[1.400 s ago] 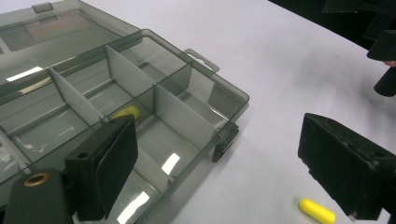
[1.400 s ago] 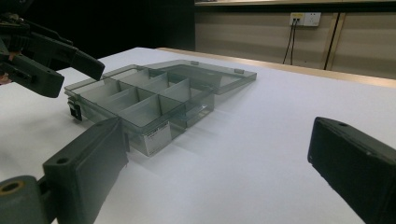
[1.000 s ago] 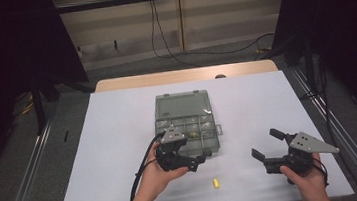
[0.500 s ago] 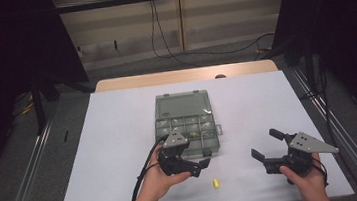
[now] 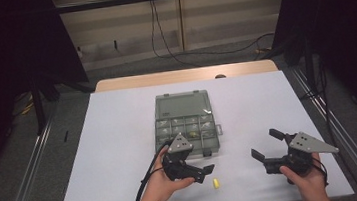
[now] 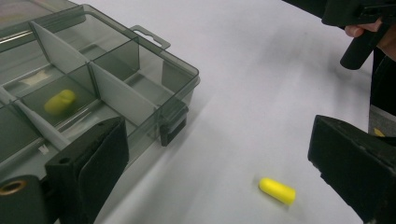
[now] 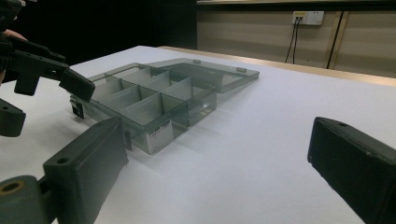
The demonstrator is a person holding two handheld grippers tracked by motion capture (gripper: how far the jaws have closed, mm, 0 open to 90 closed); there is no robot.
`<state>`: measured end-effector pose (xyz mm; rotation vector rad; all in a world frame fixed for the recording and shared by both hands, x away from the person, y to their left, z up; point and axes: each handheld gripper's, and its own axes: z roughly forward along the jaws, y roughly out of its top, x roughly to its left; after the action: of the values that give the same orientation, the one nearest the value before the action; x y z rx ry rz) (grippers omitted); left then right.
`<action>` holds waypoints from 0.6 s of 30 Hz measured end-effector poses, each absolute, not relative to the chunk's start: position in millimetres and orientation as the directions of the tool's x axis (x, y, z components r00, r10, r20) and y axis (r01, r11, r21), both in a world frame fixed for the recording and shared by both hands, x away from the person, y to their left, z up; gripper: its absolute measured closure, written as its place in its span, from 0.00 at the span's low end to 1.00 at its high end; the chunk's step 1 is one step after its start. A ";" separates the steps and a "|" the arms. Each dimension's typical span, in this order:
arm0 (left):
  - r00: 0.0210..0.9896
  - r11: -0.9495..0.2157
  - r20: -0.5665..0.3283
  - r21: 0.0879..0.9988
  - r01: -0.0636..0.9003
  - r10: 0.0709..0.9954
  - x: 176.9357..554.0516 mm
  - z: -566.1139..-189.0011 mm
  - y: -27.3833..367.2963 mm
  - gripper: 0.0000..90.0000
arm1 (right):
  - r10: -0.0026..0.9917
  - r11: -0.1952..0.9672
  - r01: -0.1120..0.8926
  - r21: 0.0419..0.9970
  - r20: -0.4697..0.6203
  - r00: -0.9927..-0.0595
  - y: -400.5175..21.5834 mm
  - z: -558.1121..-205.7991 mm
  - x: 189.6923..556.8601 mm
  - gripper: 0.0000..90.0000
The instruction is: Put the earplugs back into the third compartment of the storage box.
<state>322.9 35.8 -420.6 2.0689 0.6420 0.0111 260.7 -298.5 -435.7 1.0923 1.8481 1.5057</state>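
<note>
Compartment box (image 5: 186, 122) mid bench (image 5: 120, 137), lid open flat behind it. One capsule (image 6: 60, 101) in a near-edge compartment. Second capsule (image 5: 216, 183) loose on bench, in front of box's near right corner. Left claw (image 5: 201, 172) over box's near edge, just left of loose capsule, nothing between jaws. Right claw (image 5: 268, 146) well right of box, near bench's front right, apart from capsule.

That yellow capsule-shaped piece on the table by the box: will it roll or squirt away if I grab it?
The yellow piece is a small rounded cylinder lying on its side on the smooth white table, so a nudge would probably roll it. It looks light, maybe foam. The left gripper is open around it; closing across its length seems safest.
</note>
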 end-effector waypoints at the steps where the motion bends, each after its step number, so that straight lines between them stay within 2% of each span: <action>1: 0.865 -0.426 -0.236 0.794 0.434 0.443 322.2 -420.9 35.2 0.06 | 0.833 0.061 0.263 0.963 0.096 -0.544 -298.5 -435.7 260.7 0.04; 18: 0.887 -0.475 -0.218 0.779 0.409 0.407 316.3 -430.7 26.3 0.09 | 0.832 0.064 0.267 0.962 0.097 -0.546 -297.9 -436.3 261.0 0.05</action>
<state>316.3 26.3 -430.7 2.1191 0.5864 -0.0032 261.0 -297.9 -436.3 1.0925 1.8546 1.5028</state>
